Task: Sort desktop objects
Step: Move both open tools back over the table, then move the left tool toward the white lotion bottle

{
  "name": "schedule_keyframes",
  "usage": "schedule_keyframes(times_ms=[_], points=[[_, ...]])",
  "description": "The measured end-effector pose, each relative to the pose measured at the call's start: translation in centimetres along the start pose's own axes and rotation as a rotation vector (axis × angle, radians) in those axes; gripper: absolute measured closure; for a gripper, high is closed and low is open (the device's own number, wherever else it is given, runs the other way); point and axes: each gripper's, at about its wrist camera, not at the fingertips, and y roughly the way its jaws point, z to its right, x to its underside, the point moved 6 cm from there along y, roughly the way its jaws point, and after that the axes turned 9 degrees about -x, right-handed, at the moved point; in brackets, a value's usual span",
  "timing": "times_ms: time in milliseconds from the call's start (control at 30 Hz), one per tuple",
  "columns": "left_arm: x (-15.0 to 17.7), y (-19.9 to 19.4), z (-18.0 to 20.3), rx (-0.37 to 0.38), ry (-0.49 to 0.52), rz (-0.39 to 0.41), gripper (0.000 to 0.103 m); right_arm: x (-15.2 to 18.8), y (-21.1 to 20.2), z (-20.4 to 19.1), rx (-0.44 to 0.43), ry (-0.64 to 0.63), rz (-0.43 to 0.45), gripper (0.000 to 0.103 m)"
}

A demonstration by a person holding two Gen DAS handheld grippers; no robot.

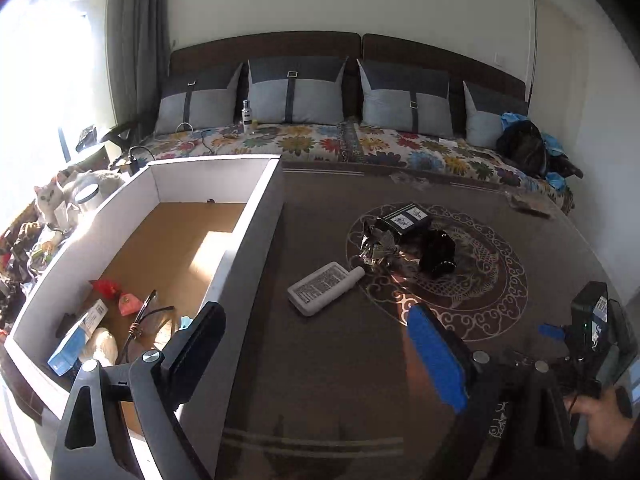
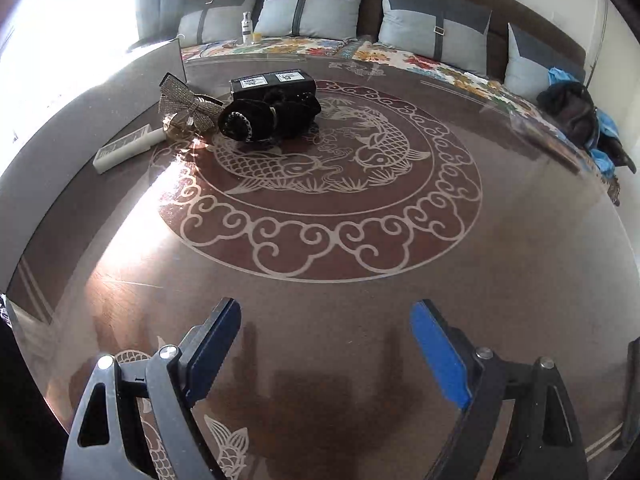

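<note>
Both claws stand wide open and hold nothing. The left gripper [image 1: 316, 354] hovers with its left finger over the near corner of the white cardboard box [image 1: 256, 240] and its blue-padded right finger above the brown table [image 1: 340, 380]; the right gripper [image 2: 326, 354] hangs over bare tabletop, touching nothing, near the cloud-scroll ring of the koi medallion [image 2: 320, 184] printed on the table. On the far-left part of that medallion sits a cluster: a black box [image 2: 273, 80] with two white labels whose print is too small to read, a black furry pouch [image 2: 272, 118] just in front of it, and a glittery bow [image 2: 186, 106] touching the pouch's left end. A white tube [image 1: 324, 288] with a printed panel, its text illegible, lies just off the medallion's left edge, between it and the cardboard box, well ahead of both claws. Inside the cardboard box, at its near end, lie a blue-and-white carton [image 1: 78, 338], red and pink pieces [image 1: 118, 294] and eyeglasses [image 1: 146, 320]. The carton's lettering cannot be read.
</note>
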Motion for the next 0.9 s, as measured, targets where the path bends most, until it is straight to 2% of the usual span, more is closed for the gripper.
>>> schedule_keyframes(times_ms=[67,167,267,400,500,567,700,900], points=[[1.6,1.4,1.5,0.040,0.012,-0.064,0.009,0.5,0.6,0.4,0.007,0.009,-0.013,0.015],[5.2,4.1,3.6,0.074,0.031,-0.166,0.009,0.9,0.6,1.2,-0.001,0.048,0.015,0.008],[8.9,6.8,5.0,0.074,0.043,-0.255,0.009,0.9,0.7,1.8,-0.005,0.077,0.023,0.004],[11.8,9.2,6.3,0.054,0.069,-0.324,0.009,0.9,1.0,1.6,-0.013,0.064,0.013,0.000],[12.2,9.5,7.2,0.016,0.130,-0.298,0.004,0.9,0.9,1.5,-0.013,0.065,0.013,0.000],[12.1,9.5,7.3,0.028,0.128,-0.278,0.000,0.9,1.0,1.6,-0.013,0.066,0.014,0.000],[12.0,9.5,7.3,0.032,0.121,-0.240,0.000,0.9,1.0,1.5,-0.013,0.067,0.014,0.000],[11.6,9.7,7.4,0.021,0.110,-0.238,0.000,0.8,1.0,1.5,-0.014,0.066,0.014,0.000]])
